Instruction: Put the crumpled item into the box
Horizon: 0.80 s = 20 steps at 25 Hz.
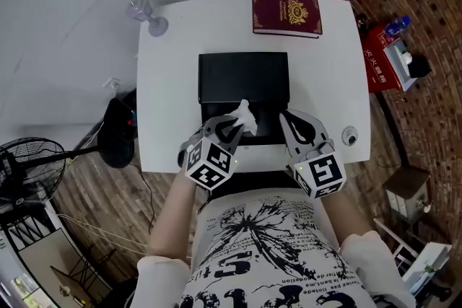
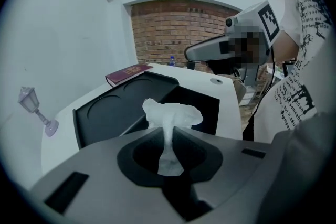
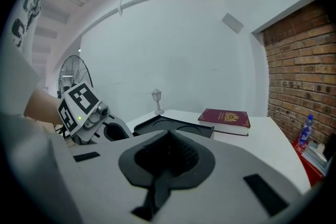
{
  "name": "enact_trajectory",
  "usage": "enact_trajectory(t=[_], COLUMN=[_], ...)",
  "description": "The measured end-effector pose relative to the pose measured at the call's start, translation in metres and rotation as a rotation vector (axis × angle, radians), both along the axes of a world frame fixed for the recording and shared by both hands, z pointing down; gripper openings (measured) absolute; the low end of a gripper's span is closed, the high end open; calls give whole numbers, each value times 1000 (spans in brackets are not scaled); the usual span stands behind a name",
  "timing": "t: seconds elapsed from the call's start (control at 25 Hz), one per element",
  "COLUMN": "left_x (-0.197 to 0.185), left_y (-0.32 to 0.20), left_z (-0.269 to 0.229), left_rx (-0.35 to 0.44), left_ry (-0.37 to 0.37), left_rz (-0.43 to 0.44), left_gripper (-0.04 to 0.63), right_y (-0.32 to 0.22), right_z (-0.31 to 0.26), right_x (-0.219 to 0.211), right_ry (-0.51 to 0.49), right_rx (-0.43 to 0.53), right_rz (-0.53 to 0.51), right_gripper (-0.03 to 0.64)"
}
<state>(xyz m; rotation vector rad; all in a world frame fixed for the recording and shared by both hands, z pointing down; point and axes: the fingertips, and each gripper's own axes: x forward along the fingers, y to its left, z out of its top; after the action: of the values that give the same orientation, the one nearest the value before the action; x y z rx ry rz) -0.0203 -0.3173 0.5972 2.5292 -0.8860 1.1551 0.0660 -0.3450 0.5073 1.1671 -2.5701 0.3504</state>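
Left tool [image 1: 232, 125] pinched tight on the crumpled tissue [image 1: 245, 116], held over the open black box [image 1: 268, 125] at the counter's [image 1: 173, 83] front edge. Right tool [image 1: 289, 119] jaws together, empty, by the box's front right corner. Book [image 1: 286, 13] at back edge, small lamp ornament [image 1: 148, 16] at back left corner.

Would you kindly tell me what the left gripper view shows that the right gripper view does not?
Only the left gripper view: the crumpled tissue pinched in the left claw, over the open box. Only the right gripper view: the right claw, shut and empty, and a fan. Both: the red book, the small lamp, the box's lid and the brick wall.
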Motion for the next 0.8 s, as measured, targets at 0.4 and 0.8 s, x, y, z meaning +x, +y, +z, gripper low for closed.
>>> enact_trajectory(t=[0.4,0.8], left_x=[27,33], left_y=[-3,-7], left_z=[36,50], left_rx=[-71,-86], left_ry=[-80,-110], left_rz=[198,208], left_gripper=[67,71], right_y=[-13,-13], right_z=[9,16], right_x=[17,30], right_ry=[11,31], right_rx=[-13,-38], right_rz=[47,82], right_gripper=[15,15])
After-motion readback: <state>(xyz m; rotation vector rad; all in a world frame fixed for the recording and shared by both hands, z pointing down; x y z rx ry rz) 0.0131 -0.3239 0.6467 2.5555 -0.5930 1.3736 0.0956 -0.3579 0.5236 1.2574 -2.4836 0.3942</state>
